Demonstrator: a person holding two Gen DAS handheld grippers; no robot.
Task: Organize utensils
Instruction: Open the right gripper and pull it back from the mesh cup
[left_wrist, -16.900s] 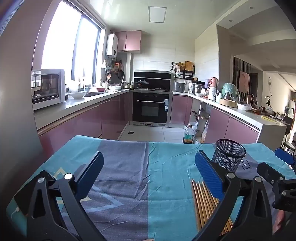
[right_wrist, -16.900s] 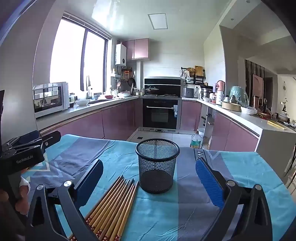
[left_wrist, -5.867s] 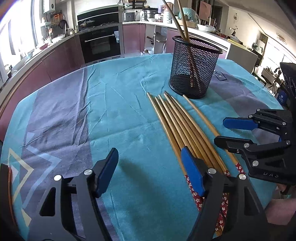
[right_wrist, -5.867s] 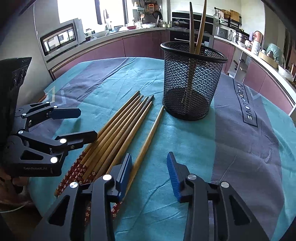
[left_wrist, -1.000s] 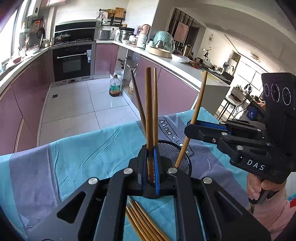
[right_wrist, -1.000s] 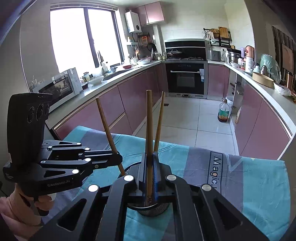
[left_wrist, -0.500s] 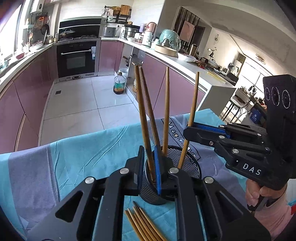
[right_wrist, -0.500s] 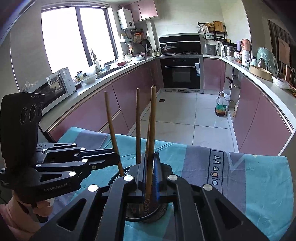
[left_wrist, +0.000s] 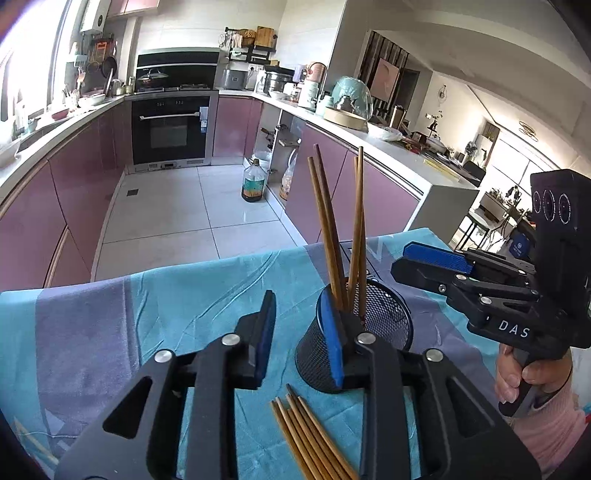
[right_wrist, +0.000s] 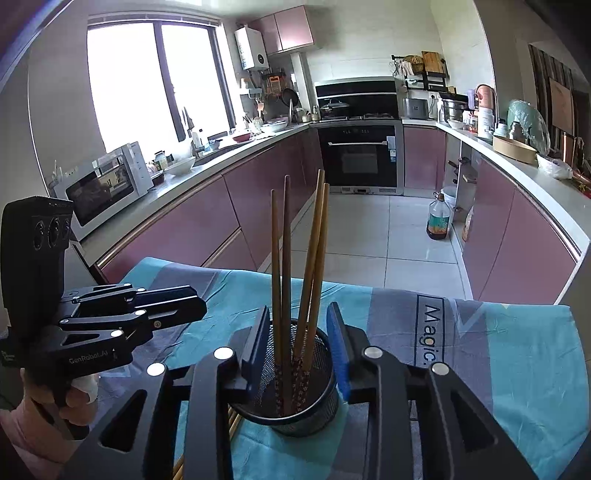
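Note:
A black mesh cup (left_wrist: 384, 325) (right_wrist: 317, 354) stands on the table and holds several wooden chopsticks (left_wrist: 332, 236) (right_wrist: 291, 258) upright. My left gripper (left_wrist: 299, 332) is open and empty, just left of and above the cup. My right gripper (right_wrist: 299, 343) is open and empty, with its jaws on either side of the cup's rim. The right gripper also shows at the right of the left wrist view (left_wrist: 461, 273). The left gripper also shows at the left of the right wrist view (right_wrist: 162, 306). Several loose chopsticks (left_wrist: 310, 439) lie on the cloth in front of the cup.
The table has a teal and grey cloth (left_wrist: 147, 317) (right_wrist: 498, 350). Beyond its far edge is the kitchen floor (left_wrist: 177, 218), with purple cabinets, an oven (right_wrist: 360, 155) and an oil bottle (left_wrist: 254, 184).
Both grippers opened and let their chopsticks go; those now stand in the cup. Both grippers have drawn back slightly from the cup.

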